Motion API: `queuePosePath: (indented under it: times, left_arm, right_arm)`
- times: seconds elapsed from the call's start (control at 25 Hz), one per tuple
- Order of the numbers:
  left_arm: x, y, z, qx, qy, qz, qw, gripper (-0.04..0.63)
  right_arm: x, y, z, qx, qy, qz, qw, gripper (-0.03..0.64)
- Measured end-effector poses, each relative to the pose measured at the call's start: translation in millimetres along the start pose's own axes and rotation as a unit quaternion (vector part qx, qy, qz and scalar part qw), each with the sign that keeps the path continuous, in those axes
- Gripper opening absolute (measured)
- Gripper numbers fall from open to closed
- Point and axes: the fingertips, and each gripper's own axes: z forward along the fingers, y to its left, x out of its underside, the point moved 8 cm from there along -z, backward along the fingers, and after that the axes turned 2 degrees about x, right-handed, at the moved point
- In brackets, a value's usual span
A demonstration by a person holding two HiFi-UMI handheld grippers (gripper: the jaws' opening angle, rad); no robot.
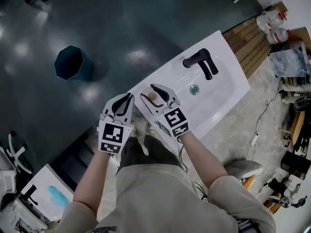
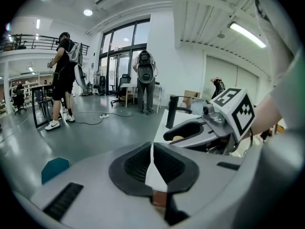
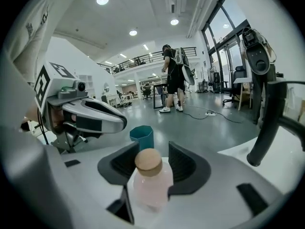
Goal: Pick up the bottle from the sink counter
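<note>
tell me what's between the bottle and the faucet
In the head view, one jaw of the right tongs, which straddle the bottle, then bare white counter up to the faucet. The drain sits off that line.

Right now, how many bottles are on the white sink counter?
1: the pink bottle at the near end of the counter, between the jaws of the right gripper. Others may be hidden under it.

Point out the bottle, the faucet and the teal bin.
bottle (image 3: 151, 187), right gripper view, on its pink body
faucet (image 1: 198, 58), head view, on its black body
teal bin (image 1: 87, 69), head view, on its side wall
</note>
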Motion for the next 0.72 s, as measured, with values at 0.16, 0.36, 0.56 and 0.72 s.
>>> queuePosePath:
  times: [0.16, 0.36, 0.56, 0.72]
  left_arm:
    - [15.5, -1.0, 10.5, 0.014, 0.014, -0.002, 0.9998, 0.008]
    - [31.8, -4.3, 24.6, 0.038, 0.022, 0.000, 0.9991, 0.009]
    - [44.7, -18.1, 43.7, 0.099, 0.037, 0.062, 0.9924, 0.142]
    - [50.1, -28.6, 59.1, 0.138, 0.036, 0.103, 0.9844, 0.297]
  right_arm:
    - [3.0, 4.7, 4.8, -0.017, 0.001, -0.027, 0.999, 0.117]
    - [5.1, 3.7, 5.1, -0.031, -0.017, -0.036, 0.999, 0.100]
    - [5.2, 2.1, 6.7, -0.051, -0.018, -0.045, 0.998, 0.098]
    - [5.5, 0.8, 5.8, -0.070, -0.017, -0.051, 0.996, 0.098]
